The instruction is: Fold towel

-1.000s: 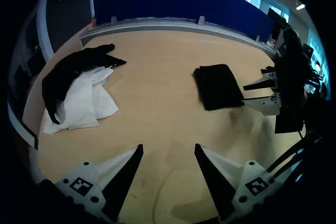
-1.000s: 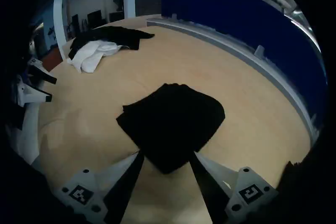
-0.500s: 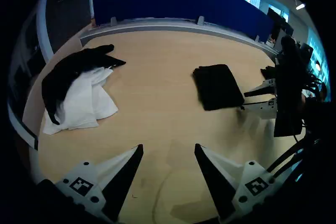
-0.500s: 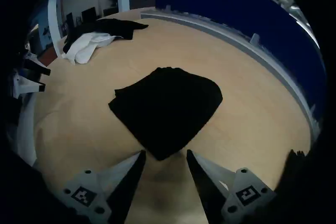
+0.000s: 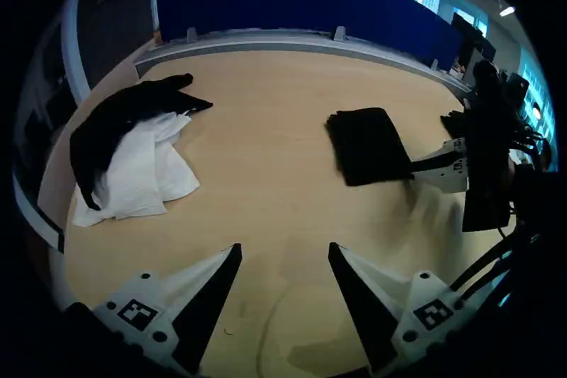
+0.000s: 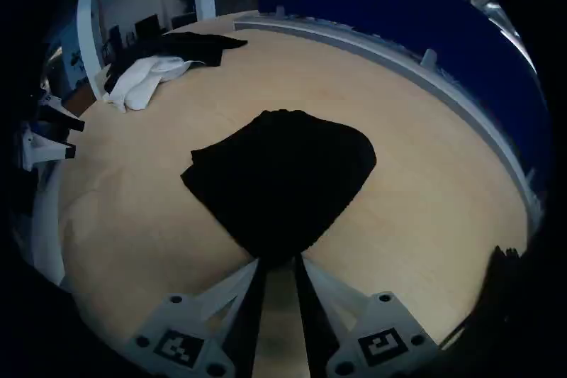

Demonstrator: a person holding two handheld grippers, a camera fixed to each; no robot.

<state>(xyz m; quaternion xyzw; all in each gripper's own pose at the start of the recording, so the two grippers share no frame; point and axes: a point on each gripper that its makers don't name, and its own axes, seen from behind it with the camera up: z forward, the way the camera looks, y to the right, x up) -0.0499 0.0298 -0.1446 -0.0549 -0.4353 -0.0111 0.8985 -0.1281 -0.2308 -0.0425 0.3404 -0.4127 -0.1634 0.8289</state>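
The black towel (image 6: 283, 179) lies mid-table (image 5: 283, 186), already folded into a small, thick rectangle, so probably one last fold remains. The right gripper (image 6: 278, 264) pinches its near corner. The left gripper (image 5: 283, 250) hangs open, well apart.

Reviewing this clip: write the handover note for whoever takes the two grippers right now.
Left gripper: open, empty, hovering over the light wooden table.
Right gripper: fingers close together at the near corner of the black folded towel; a firm pinch cannot be confirmed.
The towel lies flat mid-table, folded into a compact rectangle. A heap of black and white cloths sits apart near the table's edge.
Left to do: probably check the grip, then make any last fold or shift the towel.
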